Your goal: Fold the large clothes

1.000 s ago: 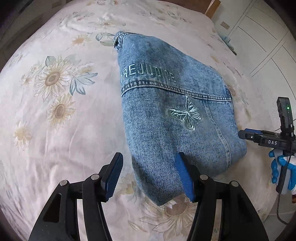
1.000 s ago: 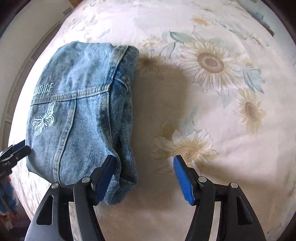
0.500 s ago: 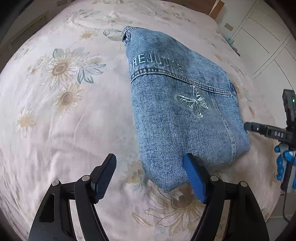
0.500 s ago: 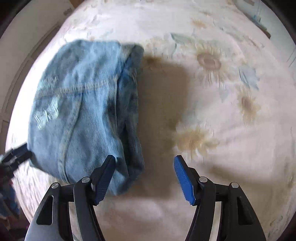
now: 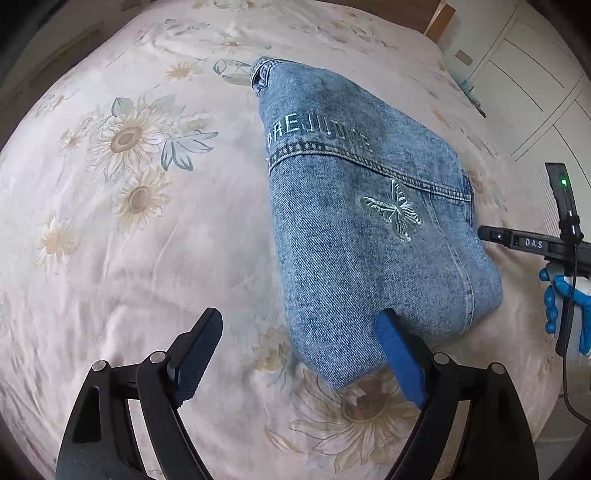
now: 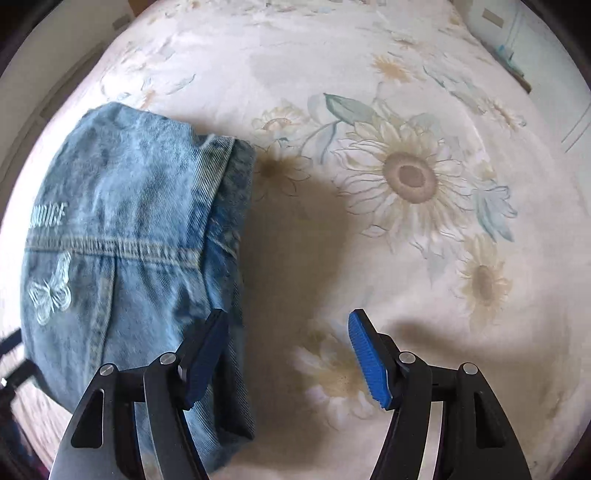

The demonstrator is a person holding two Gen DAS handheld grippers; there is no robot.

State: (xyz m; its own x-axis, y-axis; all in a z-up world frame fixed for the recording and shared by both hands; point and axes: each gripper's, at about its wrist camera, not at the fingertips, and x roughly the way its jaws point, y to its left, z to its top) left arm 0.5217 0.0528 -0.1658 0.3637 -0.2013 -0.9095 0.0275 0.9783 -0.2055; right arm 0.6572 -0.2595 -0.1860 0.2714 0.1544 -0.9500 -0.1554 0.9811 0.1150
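Note:
A folded blue denim jacket (image 5: 362, 229) with a stitched butterfly and lettering lies flat on the bed. It also shows in the right wrist view (image 6: 129, 251) at the left. My left gripper (image 5: 303, 358) is open and empty, just before the jacket's near corner, its right finger (image 5: 399, 365) over the jacket's near edge. My right gripper (image 6: 288, 358) is open and empty, its left finger (image 6: 203, 362) over the jacket's folded edge. The right gripper's body and a blue-gloved hand (image 5: 565, 299) show at the right of the left wrist view.
The bed sheet (image 5: 129, 240) is pale with a sunflower print and fills both views (image 6: 406, 177). White cabinet doors (image 5: 524, 74) stand beyond the bed's far right. A wooden headboard edge (image 5: 439, 18) shows at the top.
Both grippers have drawn back and up from the jacket, so it sits a little farther off in both views. Both stay open. The jacket has not moved.

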